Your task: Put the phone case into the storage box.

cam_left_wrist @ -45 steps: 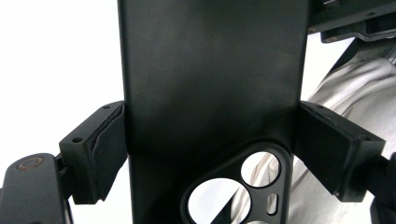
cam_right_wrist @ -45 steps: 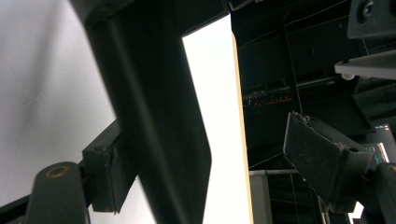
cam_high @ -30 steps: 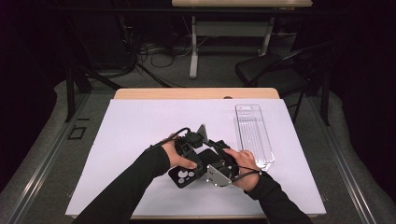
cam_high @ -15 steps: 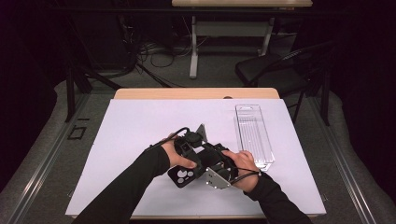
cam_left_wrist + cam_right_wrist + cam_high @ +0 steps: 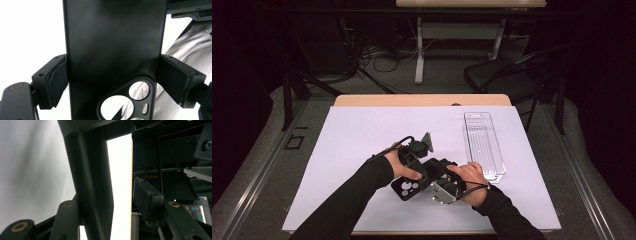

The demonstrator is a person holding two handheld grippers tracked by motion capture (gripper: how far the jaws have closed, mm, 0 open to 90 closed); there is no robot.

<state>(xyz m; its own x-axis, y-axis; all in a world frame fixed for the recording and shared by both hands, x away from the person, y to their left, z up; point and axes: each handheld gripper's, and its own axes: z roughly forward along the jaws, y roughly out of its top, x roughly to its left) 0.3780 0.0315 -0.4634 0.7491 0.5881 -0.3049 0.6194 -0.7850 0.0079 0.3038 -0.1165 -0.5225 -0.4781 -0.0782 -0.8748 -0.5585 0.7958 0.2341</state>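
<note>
A black phone case (image 5: 408,189) with round camera cut-outs is held low over the white sheet near the table's front. My left gripper (image 5: 413,176) is shut on it, and in the left gripper view both pads (image 5: 58,80) press the long edges of the case (image 5: 112,45) just above the cut-outs. My right gripper (image 5: 438,175) sits close against it from the right. In the right gripper view the case's edge (image 5: 92,182) lies against the left jaw. The right pad (image 5: 146,193) stands apart from it with a bright gap, so that gripper (image 5: 111,203) is open.
A clear plastic package tray (image 5: 483,142) lies lengthwise at the right of the white sheet (image 5: 357,135). The sheet's left and far parts are bare. Beyond the wooden table edge (image 5: 422,100) stand a dark chair (image 5: 507,72), desk legs and cables on the floor.
Both hands stay together at the front middle. The right gripper has shifted very slightly; the left gripper's hold on the case is the same.
</note>
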